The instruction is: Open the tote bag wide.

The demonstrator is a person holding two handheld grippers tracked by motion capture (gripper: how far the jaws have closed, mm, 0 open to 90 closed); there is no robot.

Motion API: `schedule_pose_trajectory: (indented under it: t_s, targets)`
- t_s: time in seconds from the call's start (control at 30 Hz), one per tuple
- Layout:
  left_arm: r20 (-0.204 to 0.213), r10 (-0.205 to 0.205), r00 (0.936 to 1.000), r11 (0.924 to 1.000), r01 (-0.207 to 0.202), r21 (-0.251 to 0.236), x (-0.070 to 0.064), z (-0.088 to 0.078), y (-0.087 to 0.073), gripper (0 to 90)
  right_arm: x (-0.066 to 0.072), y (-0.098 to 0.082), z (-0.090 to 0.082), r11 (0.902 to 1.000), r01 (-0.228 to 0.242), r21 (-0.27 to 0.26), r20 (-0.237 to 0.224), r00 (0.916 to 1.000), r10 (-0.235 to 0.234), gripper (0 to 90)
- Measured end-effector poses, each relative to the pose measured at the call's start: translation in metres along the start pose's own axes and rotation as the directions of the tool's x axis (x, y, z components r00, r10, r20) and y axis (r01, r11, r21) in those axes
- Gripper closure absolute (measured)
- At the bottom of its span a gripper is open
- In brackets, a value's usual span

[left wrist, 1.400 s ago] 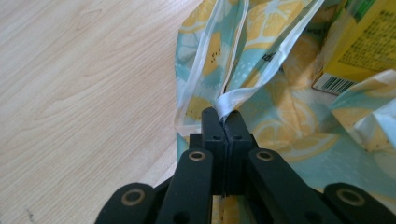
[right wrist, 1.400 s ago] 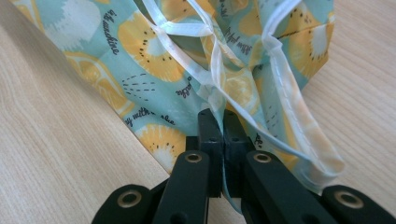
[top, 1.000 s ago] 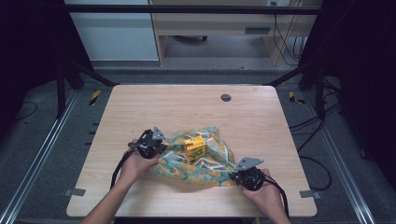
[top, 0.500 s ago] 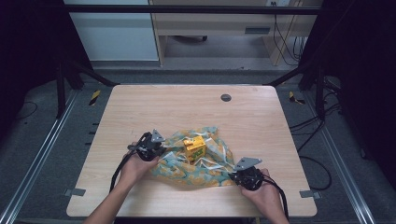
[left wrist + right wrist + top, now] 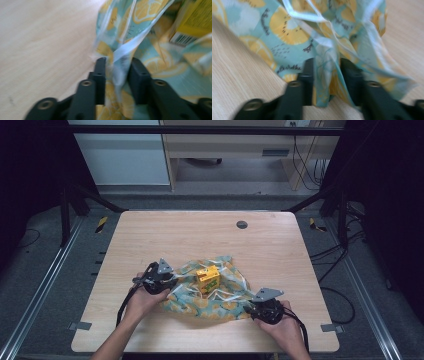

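Lemon-print cloth [image 5: 210,295] with yellow box [image 5: 208,278], between two grippers.
Left gripper [image 5: 117,71]: jaws just been opening, cloth fold between them, apparently loose; box beyond its fingers. Right gripper [image 5: 326,72]: jaws likewise just been opening, bunched cloth edge between; blur hides any contact. Wooden table [image 5: 200,232] beneath.

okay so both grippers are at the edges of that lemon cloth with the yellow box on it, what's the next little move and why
Probably draw both grippers back off the cloth. The jaws of the left gripper and right gripper have just been opening, and a fold of fabric still stands loosely between each pair. The cloth lies gathered around the yellow box, so pulling clear seems needed before regripping other corners.
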State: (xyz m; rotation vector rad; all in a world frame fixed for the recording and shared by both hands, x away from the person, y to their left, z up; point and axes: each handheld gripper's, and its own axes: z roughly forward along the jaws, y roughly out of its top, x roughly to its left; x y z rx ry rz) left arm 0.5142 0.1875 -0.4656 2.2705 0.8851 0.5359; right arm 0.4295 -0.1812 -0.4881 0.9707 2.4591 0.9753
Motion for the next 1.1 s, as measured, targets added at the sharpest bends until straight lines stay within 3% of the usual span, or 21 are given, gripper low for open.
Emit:
schedule_pose_trajectory:
  t_s: [0.1, 0.17, 0.27, 0.37, 0.43, 0.5, 0.57, 0.67, 0.73, 0.83, 0.9, 1.0, 1.1]
  targets:
    - [-0.015, -0.012, 0.9998, 0.9972, 0.011, -0.074, 0.0, -0.015, 0.007, 51.3, 0.0, 0.005, -0.011, 0.9983, -0.01, -0.057, 0.016, 0.9998, 0.011, 41.5]
    - [-0.006, -0.007, 1.0, 0.9942, 0.007, -0.107, -0.002, -0.023, 0.012, 44.3, 0.001, 0.009, -0.02, 0.9939, -0.014, -0.109, 0.029, 0.9994, 0.017, 32.6]
    - [0.005, 0.007, 1.0, 0.988, -0.006, -0.154, -0.007, -0.036, 0.022, 38.7, 0.002, 0.017, -0.034, 0.9853, -0.016, -0.17, 0.032, 0.9992, 0.022, 24.5]
    - [-0.021, 0.007, 0.9998, 0.9819, -0.01, -0.189, -0.009, -0.046, 0.025, 31.5, 0.0, 0.026, -0.05, 0.9754, -0.023, -0.219, 0.059, 0.9976, 0.037, 18.6]
    - [-0.054, -0.009, 0.9985, 0.9826, -0.001, -0.186, -0.005, -0.053, 0.022, 27.0, -0.005, 0.027, -0.058, 0.9692, -0.036, -0.244, 0.098, 0.9933, 0.062, 14.7]
    - [-0.077, -0.058, 0.9953, 0.98, 0.042, -0.195, 0.004, -0.058, 0.012, 24.1, -0.014, 0.026, -0.063, 0.9637, -0.073, -0.257, 0.139, 0.9839, 0.112, 13.6]
    - [-0.112, -0.081, 0.9904, 0.9812, 0.06, -0.183, 0.014, -0.062, -0.001, 21.6, -0.026, 0.019, -0.064, 0.9549, -0.108, -0.276, 0.181, 0.97, 0.162, 13.3]
    - [-0.131, -0.146, 0.9806, 0.9773, 0.123, -0.173, 0.029, -0.069, -0.026, 17.7, -0.04, 0.007, -0.061, 0.94, -0.192, -0.282, 0.196, 0.9476, 0.252, 9.4]
    - [-0.136, -0.166, 0.9767, 0.9768, 0.144, -0.158, 0.034, -0.074, -0.042, 15.2, -0.047, -0.002, -0.057, 0.933, -0.236, -0.271, 0.208, 0.932, 0.297, 8.1]
    - [-0.135, -0.163, 0.9774, 0.9803, 0.145, -0.134, 0.034, -0.08, -0.065, 11.1, -0.054, -0.016, -0.049, 0.9232, -0.284, -0.259, 0.239, 0.9074, 0.346, 7.5]
    - [-0.129, -0.161, 0.9785, 0.983, 0.147, -0.109, 0.034, -0.081, -0.078, 8.4, -0.056, -0.025, -0.044, 0.9192, -0.306, -0.247, 0.268, 0.89, 0.369, 7.8]
    - [-0.136, -0.159, 0.978, 0.9867, 0.152, -0.057, 0.034, -0.077, -0.089, 6.6, -0.057, -0.036, -0.038, 0.9296, -0.303, -0.209, 0.311, 0.8805, 0.357, 9.2]
    - [-0.137, -0.184, 0.9733, 0.982, 0.176, -0.069, 0.038, -0.074, -0.089, 5.1, -0.058, -0.042, -0.043, 0.9264, -0.296, -0.232, 0.333, 0.8707, 0.362, 9.6]
